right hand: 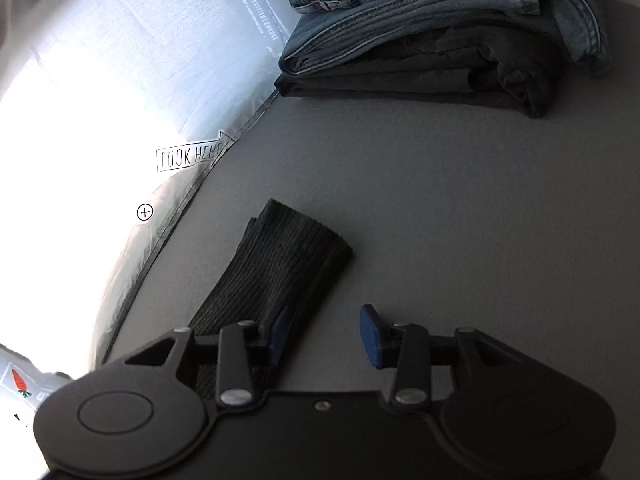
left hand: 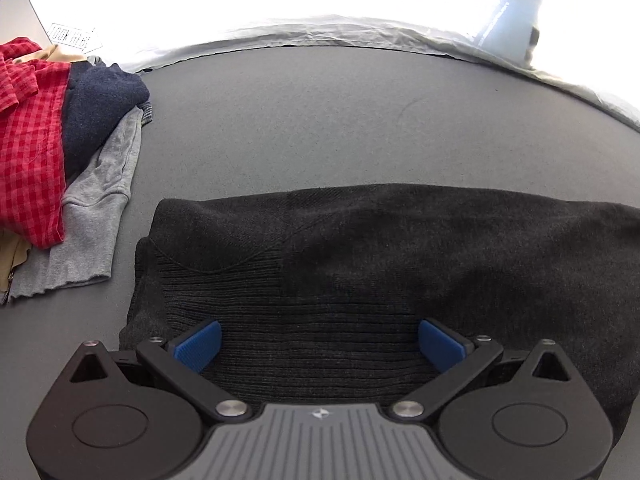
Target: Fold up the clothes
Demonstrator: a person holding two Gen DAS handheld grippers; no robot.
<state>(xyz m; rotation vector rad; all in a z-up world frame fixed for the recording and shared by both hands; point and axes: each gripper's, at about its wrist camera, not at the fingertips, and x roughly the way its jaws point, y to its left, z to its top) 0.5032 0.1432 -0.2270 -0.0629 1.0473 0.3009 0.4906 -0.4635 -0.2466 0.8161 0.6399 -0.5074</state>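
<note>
Mid-fold on the black sweater: left gripper spread above its ribbed hem, right gripper spread and empty beside the sleeve, which likely needs pinching and folding inward next.

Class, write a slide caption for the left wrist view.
Open left gripper over a dark knit sweater; unfolded clothes pile beside it.

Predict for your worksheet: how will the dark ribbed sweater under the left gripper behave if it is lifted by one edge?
The dark ribbed sweater is soft knit lying in slack folds, so it would probably droop and partly unfold. Its thick layers suggest some weight for cloth. The ribbed surface should grip the blue pads rather than slip.
</note>
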